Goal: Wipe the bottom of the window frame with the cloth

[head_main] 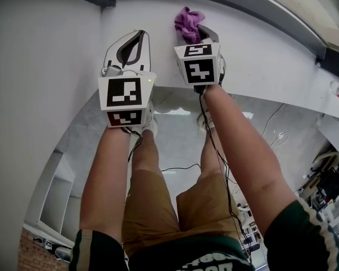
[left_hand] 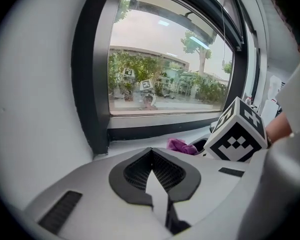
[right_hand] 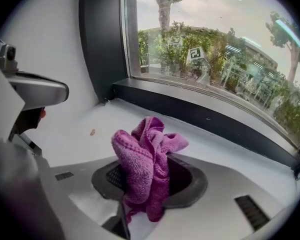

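A crumpled purple cloth sticks out of my right gripper, which is shut on it just above the white window sill. In the right gripper view the cloth bunches up between the jaws of the right gripper, a short way from the dark bottom bar of the window frame. My left gripper hovers beside it on the left, shut and empty. In the left gripper view the left gripper faces the frame's bottom left corner, with the cloth at the right.
A white wall rises to the left of the sill. A small brown speck lies on the sill. The sill's front edge drops to a pale floor with a black cable.
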### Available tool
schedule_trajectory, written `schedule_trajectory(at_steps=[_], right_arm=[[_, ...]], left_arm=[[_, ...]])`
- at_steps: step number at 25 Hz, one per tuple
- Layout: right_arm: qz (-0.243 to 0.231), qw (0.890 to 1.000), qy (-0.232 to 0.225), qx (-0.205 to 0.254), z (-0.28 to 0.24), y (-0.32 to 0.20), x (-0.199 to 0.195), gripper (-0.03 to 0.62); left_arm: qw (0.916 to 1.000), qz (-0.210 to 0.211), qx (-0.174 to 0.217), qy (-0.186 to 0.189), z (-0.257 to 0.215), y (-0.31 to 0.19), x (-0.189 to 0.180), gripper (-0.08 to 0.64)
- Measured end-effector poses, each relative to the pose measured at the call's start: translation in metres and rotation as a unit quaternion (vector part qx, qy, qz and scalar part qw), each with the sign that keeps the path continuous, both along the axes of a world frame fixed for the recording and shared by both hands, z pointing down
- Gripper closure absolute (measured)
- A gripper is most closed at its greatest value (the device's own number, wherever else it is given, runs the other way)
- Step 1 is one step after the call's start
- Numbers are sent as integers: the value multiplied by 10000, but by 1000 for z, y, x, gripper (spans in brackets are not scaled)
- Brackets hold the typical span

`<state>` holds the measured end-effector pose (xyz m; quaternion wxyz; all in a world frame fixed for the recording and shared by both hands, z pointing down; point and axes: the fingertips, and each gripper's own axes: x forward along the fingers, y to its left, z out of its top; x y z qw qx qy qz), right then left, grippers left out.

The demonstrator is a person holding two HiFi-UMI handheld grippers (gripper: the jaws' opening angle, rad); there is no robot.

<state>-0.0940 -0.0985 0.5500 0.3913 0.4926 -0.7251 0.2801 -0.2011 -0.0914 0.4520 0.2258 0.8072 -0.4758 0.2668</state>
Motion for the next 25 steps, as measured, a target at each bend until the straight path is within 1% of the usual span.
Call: schedule_trajectory(at_steps=[3, 7, 10, 14, 17, 21, 23, 25], right_arm=[[-94, 9999, -124, 10, -1, -3, -23, 437], [-291, 9990, -325, 4, 1, -6, -45, 436], [-553, 9978, -361, 101, 1, -11, -65, 436], [-873, 9954, -393, 99, -3, -12, -98, 436], [-1034, 9921, -702, 98, -5, -12, -125, 436], [-1396, 9809, -1355, -46, -8, -5, -160, 436], [-1464, 9770, -1547, -76, -9, -5, -170, 435], [-1507, 9746, -1656, -97, -11, -4, -171, 430]], left_arm=[[9999, -167, 1, -38, -2, -4, -17, 554], [9995, -259, 34, -159, -1, -6, -28, 554], [9990, -382, 2, -215, 1, -4, -40, 554], [9986, -494, -46, -172, 0, 0, -60, 554], [9986, -505, -30, -122, -5, 0, -67, 554], [9978, -663, 18, 91, -15, 1, -66, 555], [9970, -742, 33, 209, -18, 1, -70, 554], [9972, -714, 34, 228, -19, 1, -70, 554]])
